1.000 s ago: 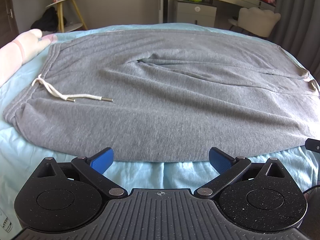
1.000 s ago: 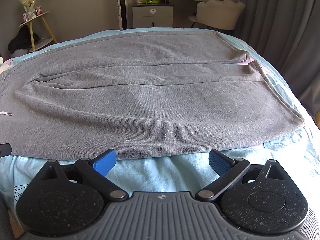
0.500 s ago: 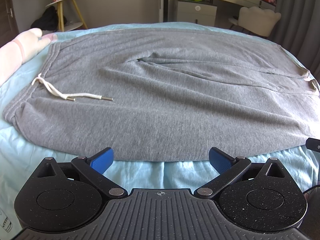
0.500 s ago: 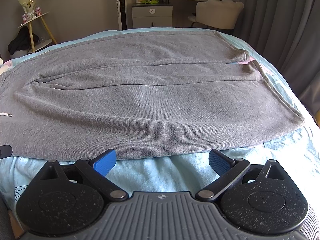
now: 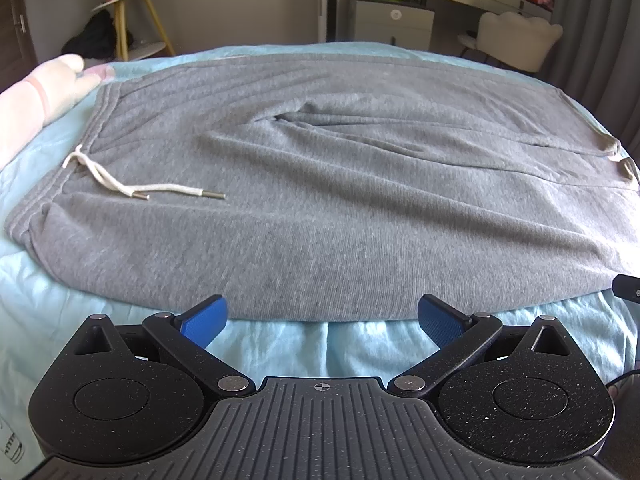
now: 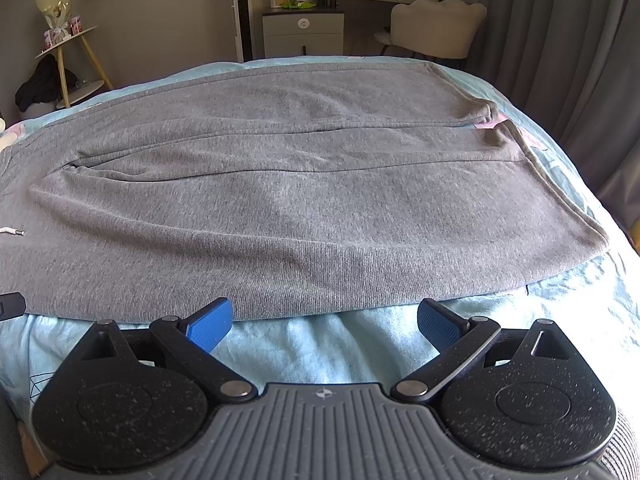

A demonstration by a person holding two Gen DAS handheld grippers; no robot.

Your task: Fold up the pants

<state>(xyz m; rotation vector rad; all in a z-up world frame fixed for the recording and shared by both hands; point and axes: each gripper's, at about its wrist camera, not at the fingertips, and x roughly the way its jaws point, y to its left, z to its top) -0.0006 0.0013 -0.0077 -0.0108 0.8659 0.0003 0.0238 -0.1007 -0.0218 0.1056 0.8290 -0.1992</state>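
Note:
Grey sweatpants [image 5: 320, 184] lie spread flat on a light blue bed, waistband at the left, leg cuffs at the right. A white drawstring [image 5: 120, 184] rests on the fabric near the waistband. The pants also fill the right wrist view [image 6: 304, 200], both legs side by side, cuffs at the right edge. My left gripper [image 5: 322, 318] is open and empty, just short of the pants' near edge toward the waist end. My right gripper [image 6: 324, 324] is open and empty, just short of the near edge toward the leg end.
The light blue bed sheet [image 5: 320, 352] shows in front of the pants. A pink and white pillow [image 5: 36, 92] lies at the far left. Beyond the bed stand a yellow-legged side table [image 5: 132, 20], a nightstand [image 6: 304, 34], a white chair [image 6: 436, 28] and grey curtains [image 6: 568, 60].

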